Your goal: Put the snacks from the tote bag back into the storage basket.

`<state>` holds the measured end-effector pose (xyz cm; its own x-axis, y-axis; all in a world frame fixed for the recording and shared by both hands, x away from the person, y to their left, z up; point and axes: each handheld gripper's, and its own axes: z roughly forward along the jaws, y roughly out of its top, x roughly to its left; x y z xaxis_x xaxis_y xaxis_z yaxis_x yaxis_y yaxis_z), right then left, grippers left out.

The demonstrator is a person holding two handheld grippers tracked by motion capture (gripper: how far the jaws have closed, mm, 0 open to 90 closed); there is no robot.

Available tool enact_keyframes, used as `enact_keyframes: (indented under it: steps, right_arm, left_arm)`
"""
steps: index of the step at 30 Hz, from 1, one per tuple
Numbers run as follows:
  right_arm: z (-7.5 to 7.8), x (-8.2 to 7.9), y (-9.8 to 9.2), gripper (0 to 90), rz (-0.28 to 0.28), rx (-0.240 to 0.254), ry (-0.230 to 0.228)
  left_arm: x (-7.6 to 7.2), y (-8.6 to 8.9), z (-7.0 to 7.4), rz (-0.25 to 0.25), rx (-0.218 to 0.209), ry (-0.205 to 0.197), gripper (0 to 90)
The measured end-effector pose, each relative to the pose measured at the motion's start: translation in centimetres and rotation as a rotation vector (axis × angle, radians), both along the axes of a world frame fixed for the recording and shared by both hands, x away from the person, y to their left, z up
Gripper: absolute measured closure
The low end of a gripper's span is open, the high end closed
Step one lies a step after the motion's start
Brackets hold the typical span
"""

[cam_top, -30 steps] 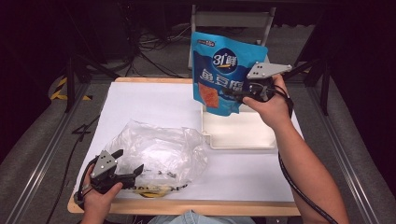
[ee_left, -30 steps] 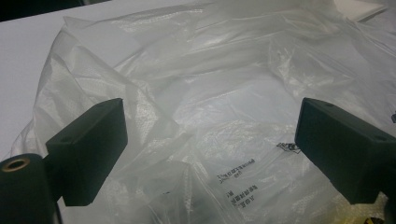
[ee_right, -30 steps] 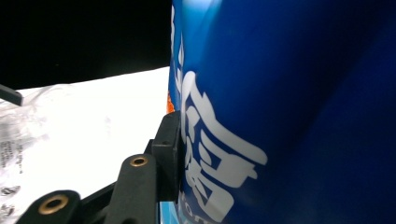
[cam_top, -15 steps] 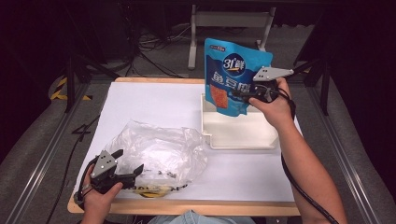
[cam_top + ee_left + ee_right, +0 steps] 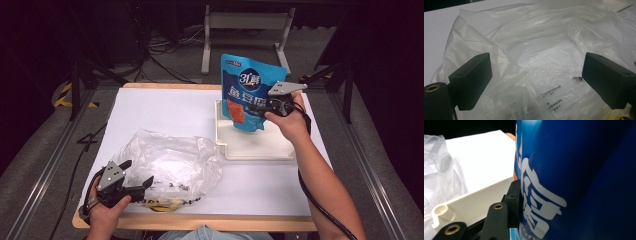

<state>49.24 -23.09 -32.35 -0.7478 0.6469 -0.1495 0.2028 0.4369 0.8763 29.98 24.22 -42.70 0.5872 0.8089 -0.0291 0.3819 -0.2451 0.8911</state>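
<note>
A blue snack pouch (image 5: 247, 90) with white lettering hangs upright over the white tray (image 5: 257, 147) at the table's right, its lower edge just inside the tray. My right gripper (image 5: 267, 106) is shut on the pouch's right side; in the right gripper view the pouch (image 5: 579, 182) presses against one black jaw. A crumpled clear plastic bag (image 5: 170, 162) lies at the front left of the table. My left gripper (image 5: 137, 175) sits at the bag's near left edge, open, and its own view looks between the spread jaws onto the bag (image 5: 536, 57).
The white table top (image 5: 165, 112) has bare room behind the bag and left of the tray. The tray's rim (image 5: 471, 200) lies just under the right gripper. A wooden table edge (image 5: 200, 222) runs along the front. Metal frames and cables stand beyond the table.
The right hand has brought the blue pouch down and a little to the right, from above the tray's far edge to inside the tray. The left gripper has stayed still.
</note>
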Motion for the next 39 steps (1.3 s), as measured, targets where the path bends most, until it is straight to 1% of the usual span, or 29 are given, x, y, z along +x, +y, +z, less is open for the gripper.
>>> enact_keyframes:
  steps: [1, 3, 5, 9, 11, 19, 25, 31, 33, 37, 39]
  right_arm:
    - [-0.5, 0.2, -0.2, 57.9, -0.003, 0.001, 0.003]
    - [-0.6, 0.2, -0.2, 57.9, -0.005, 0.001, 0.005]
    - [-1.2, 0.4, -0.5, 57.9, -0.005, 0.002, 0.012]
    - [-1.6, 0.5, -0.7, 57.8, -0.014, 0.005, 0.014]
    - [-1.9, 0.6, -0.9, 57.7, -0.017, 0.016, 0.020]
    - [-2.9, 0.9, -1.1, 57.5, -0.015, 0.018, 0.035]
    - [-3.4, 1.1, -1.3, 57.0, -0.020, 0.006, 0.048]
    - [-3.9, 1.3, -1.7, 55.5, -0.017, 0.035, 0.050]
    - [-4.0, 1.3, -1.9, 54.3, -0.020, 0.037, 0.054]
    - [-4.3, 1.3, -2.3, 52.5, -0.014, 0.043, 0.047]
    - [-4.3, 1.3, -2.3, 52.2, -0.014, 0.038, 0.044]
  left_arm:
    - [0.0, 0.0, 0.0, 0.002, -0.001, 0.001, 10.0]
    - [0.0, 0.0, 0.0, 0.003, -0.002, -0.001, 10.0]
    - [0.0, 0.1, 0.0, 0.005, -0.004, -0.002, 10.1]
    - [0.0, 0.1, 0.0, 0.003, -0.002, -0.002, 10.0]
    - [0.0, 0.1, 0.0, 0.003, 0.000, -0.002, 10.0]
    - [0.0, 0.1, 0.0, 0.003, -0.002, 0.000, 10.0]
    - [0.0, 0.1, 0.0, 0.004, -0.005, 0.002, 10.0]
    - [0.0, 0.1, 0.0, 0.003, -0.001, 0.001, 10.0]
    - [0.1, 0.0, 0.0, 0.003, 0.000, 0.002, 10.0]
    - [0.1, 0.0, 0.0, 0.003, 0.002, 0.002, 10.0]
    - [0.0, 0.0, 0.0, 0.002, 0.001, 0.003, 10.0]
